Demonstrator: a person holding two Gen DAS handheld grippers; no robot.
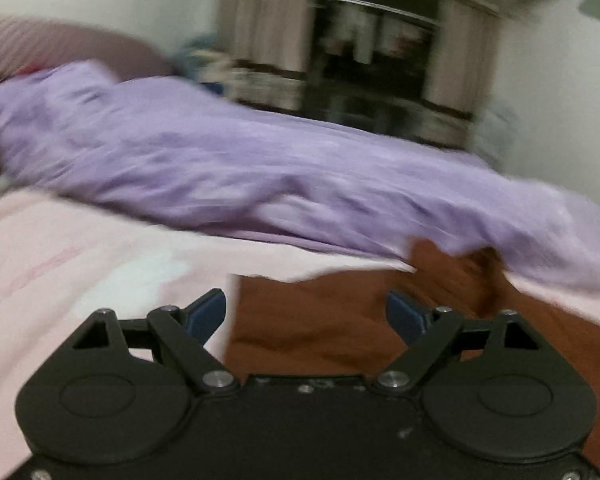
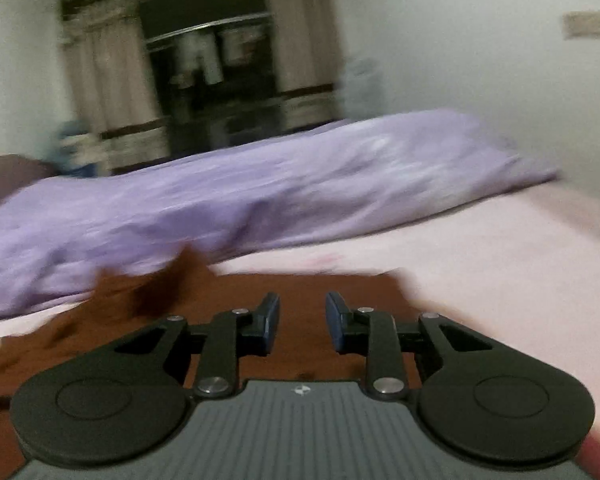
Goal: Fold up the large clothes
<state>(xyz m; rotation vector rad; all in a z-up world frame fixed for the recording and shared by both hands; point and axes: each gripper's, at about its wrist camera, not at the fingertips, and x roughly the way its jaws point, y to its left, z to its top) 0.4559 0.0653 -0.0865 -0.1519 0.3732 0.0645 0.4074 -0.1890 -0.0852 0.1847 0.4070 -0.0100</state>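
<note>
A rust-brown garment (image 1: 320, 320) lies flat on the pink bed sheet (image 1: 60, 260); it also shows in the right wrist view (image 2: 300, 292). My left gripper (image 1: 306, 314) is open wide and empty, hovering over the garment's left edge. My right gripper (image 2: 302, 322) is open with a narrower gap and empty, over the garment's right part near its far edge. Both views are motion-blurred.
A crumpled purple blanket (image 1: 240, 168) lies across the bed behind the garment, and shows in the right wrist view too (image 2: 220, 200). A brown pillow (image 1: 60, 44) sits at the far left. Curtains and a dark window (image 2: 208, 64) stand beyond the bed. White walls surround.
</note>
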